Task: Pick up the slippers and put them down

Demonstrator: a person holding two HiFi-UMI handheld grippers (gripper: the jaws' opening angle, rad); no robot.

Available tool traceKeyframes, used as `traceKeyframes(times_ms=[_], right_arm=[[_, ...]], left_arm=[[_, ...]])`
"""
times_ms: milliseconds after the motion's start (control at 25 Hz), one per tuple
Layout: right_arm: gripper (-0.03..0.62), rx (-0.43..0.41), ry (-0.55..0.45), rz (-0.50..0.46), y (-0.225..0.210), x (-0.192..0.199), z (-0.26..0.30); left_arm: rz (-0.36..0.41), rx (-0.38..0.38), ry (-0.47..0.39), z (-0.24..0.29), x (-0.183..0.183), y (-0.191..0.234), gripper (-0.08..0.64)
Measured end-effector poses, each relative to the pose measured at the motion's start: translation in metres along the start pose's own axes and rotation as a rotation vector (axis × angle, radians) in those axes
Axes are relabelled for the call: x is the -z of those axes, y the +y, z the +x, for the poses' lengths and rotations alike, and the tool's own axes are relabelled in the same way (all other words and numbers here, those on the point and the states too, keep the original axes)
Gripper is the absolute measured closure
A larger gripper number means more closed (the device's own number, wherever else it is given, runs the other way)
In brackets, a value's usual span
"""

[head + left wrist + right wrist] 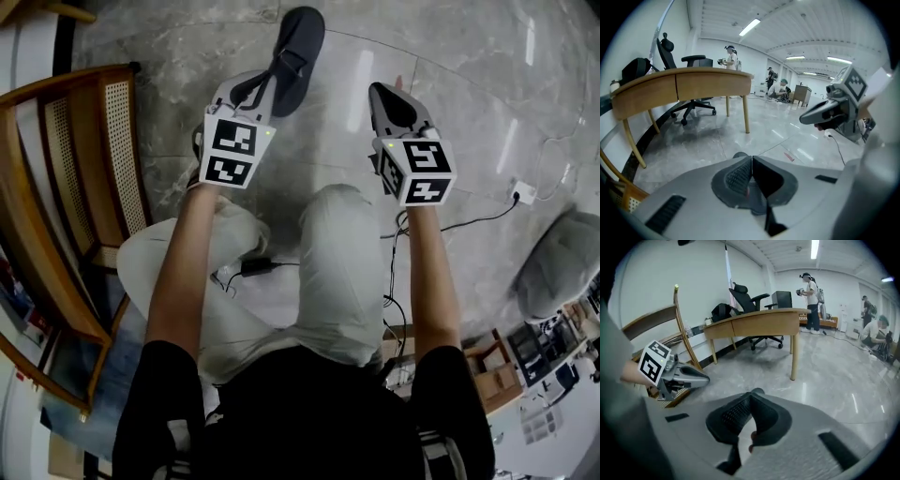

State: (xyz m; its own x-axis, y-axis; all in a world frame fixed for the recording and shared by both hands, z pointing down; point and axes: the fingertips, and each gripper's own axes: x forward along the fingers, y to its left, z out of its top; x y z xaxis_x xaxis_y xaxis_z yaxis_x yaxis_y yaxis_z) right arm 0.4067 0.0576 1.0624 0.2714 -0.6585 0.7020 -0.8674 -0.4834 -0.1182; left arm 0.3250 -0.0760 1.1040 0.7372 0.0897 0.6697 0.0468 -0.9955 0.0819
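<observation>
The left tool (751,161) and right tool (750,399) are pressed together and empty, so open one wide before grabbing the grey slipper (302,42) at the top middle.

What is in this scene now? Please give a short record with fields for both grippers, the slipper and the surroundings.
left gripper: jaws together, nothing between them
right gripper: jaws together, nothing between them
floor: pale polished stone
slipper: dark grey, only one in view, seems to lie on the floor ahead of the left gripper, near end hidden behind it
chair: wooden, at the person's left
</observation>
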Motion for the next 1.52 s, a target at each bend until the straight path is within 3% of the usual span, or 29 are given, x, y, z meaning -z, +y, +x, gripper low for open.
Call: traceKeyframes(times_ms=[360,480,720,920,1080,1520], right_arm=[[0.606,-0.042,0.056,-0.016,0.023,-0.071,-0.073],[0.606,-0.05,0.056,-0.026,0.031,-0.095,-0.097],[0.606,-0.063,0.056,-0.019,0.038,-0.141,-0.149],[0.606,-0.083,0.05,-0.018,0.054,-0.182,-0.194],[0.606,-0.095,0.039,-0.018,0.058,-0.215,-0.23],[0.606,-0.143,-0.005,-0.074,0.071,-0.288,-0.329]], left_arm=[[-0.072,0.026,-0.101,-0.078,-0.071,-0.003,0.551],[-0.133,0.016,-0.142,-0.109,-0.1,-0.003,0.552],[-0.22,-0.023,-0.111,-0.17,-0.139,-0.022,0.554],[-0.203,-0.044,-0.076,-0.219,-0.177,-0.031,0.554],[-0.119,-0.076,-0.049,-0.252,-0.209,-0.04,0.554],[-0.106,-0.127,-0.101,-0.351,-0.307,-0.075,0.554]])
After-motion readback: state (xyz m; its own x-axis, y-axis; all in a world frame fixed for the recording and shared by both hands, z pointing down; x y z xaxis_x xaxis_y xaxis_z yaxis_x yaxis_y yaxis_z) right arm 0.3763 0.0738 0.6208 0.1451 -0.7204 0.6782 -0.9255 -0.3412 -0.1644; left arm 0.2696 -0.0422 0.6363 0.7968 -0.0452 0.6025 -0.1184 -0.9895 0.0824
